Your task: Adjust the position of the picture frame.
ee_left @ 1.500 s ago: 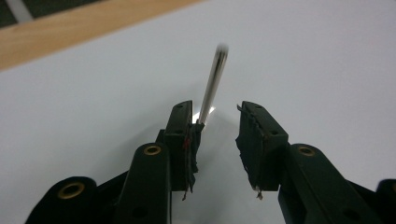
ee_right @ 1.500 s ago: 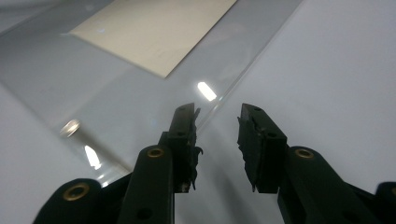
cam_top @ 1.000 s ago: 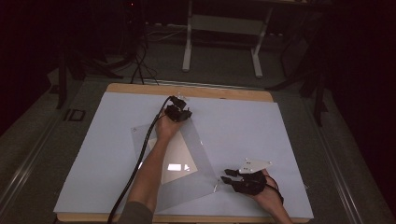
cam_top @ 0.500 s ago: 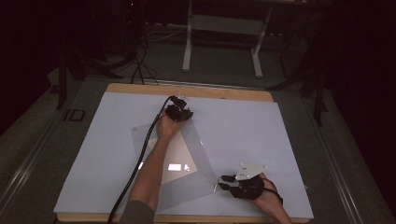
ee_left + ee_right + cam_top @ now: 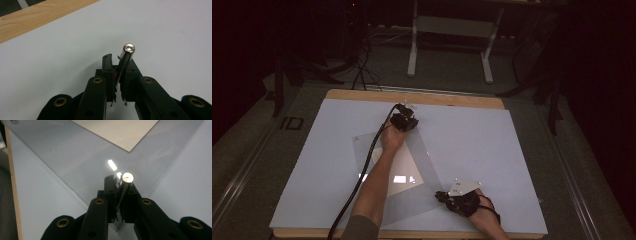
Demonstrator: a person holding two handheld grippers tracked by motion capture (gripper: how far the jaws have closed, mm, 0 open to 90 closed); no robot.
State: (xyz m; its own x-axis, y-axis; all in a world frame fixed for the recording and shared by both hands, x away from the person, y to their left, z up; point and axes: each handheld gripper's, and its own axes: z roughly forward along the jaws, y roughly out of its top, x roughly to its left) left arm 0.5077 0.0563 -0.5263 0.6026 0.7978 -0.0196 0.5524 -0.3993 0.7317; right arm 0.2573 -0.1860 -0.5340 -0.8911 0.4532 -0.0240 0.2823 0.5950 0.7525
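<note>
A clear, glossy rectangular plastic sheet [image 5: 412, 170] lies flat on the pale blue-white table cover [image 5: 472, 140], turned diamond-wise, with a cream paper [image 5: 404, 177] under it and bright lamp glints on its surface. Its far corner sits at twelve o'clock, its near-right corner at about four o'clock. The left gripper [image 5: 404, 120] is clenched at the far corner; the right gripper [image 5: 452, 197], whose jaws have just been closing, is clenched over the sheet's near-right corner. A shiny metal pin [image 5: 127, 58] stands between each pair of jaws. No writing is legible.
</note>
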